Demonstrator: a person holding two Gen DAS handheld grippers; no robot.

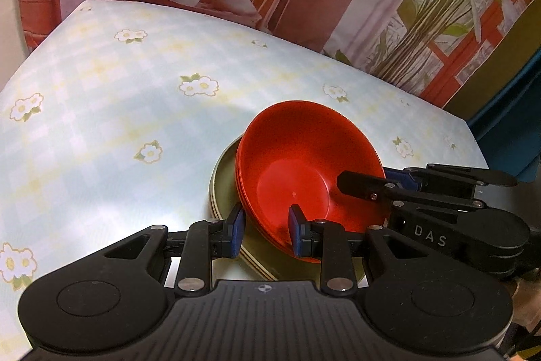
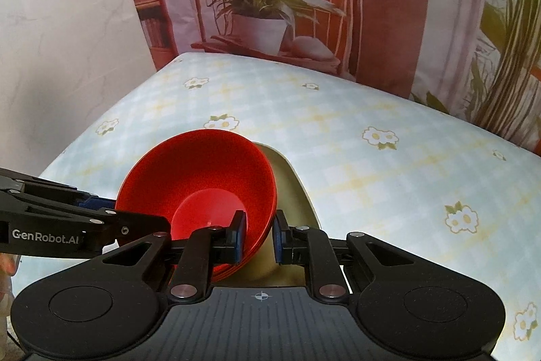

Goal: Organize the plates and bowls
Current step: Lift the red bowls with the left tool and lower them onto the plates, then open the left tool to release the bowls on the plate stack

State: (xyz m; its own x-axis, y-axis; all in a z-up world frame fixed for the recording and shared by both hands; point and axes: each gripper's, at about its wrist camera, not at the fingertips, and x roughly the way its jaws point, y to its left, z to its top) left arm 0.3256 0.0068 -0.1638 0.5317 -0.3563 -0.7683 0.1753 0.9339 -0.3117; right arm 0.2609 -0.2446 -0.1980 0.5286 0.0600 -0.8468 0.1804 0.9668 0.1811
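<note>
A nested stack of red bowls point(image 1: 304, 164) point(image 2: 203, 171) sits tilted and off-centre on a stack of olive-green plates point(image 1: 223, 178) point(image 2: 290, 185) on the flowered tablecloth. My left gripper point(image 1: 267, 232) straddles the near rim of the bowls, one blue pad outside the wall and one inside, shut on it. My right gripper point(image 2: 258, 235) clamps the opposite rim the same way. In the left wrist view the right gripper comes in from the right side. The near part of the plates is hidden under the gripper bodies.
The table point(image 1: 101, 107) runs far to the left and back under a pale checked cloth. A printed backdrop of a chair and potted plants point(image 2: 263, 5) stands behind it. A white panel point(image 2: 61, 56) rises at the left; a blue object point(image 1: 507, 110) lies beyond the right edge.
</note>
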